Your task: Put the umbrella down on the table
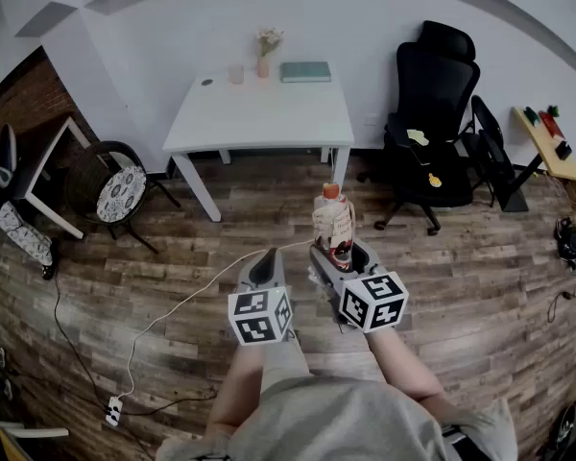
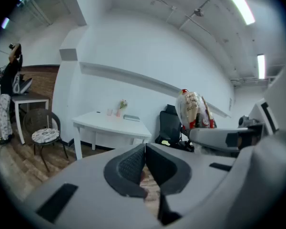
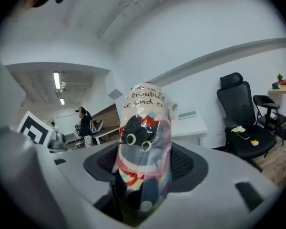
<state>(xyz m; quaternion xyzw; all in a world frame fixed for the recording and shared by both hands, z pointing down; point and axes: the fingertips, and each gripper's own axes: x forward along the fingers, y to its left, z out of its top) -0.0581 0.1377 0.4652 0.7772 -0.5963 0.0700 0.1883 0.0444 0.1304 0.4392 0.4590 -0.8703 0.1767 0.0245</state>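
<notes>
The person (image 1: 346, 421) stands on a wooden floor (image 1: 173, 257) with both grippers held out at the lower centre of the head view. The right gripper (image 1: 338, 254) holds the umbrella (image 1: 333, 224). It is folded, wrapped in a clear printed sleeve, and has an orange cap at its upper end. In the right gripper view, the dark fingers (image 3: 187, 164) pinch the umbrella (image 3: 143, 147) from both sides low on its body, and the rest stands up in the middle of the frame. The umbrella is in the air over the floor, well apart from the white bench (image 1: 254, 123) in the upper centre of the head view.

The left gripper (image 1: 266, 259) sits just beside the right one, to its left. In the left gripper view its fingers (image 2: 127, 168) are pressed together with nothing between them. The umbrella (image 2: 195, 109) shows there right of centre.

A vase (image 1: 265, 54) with flowers, a cup (image 1: 235, 73) and a book (image 1: 305, 71) stand along the far edge of the bench. A black office chair (image 1: 432, 113) stands to the right of the bench and a round chair (image 1: 113, 188) to its left. At lower left a cable (image 1: 187, 301) runs across the floor to a power strip (image 1: 113, 411).
</notes>
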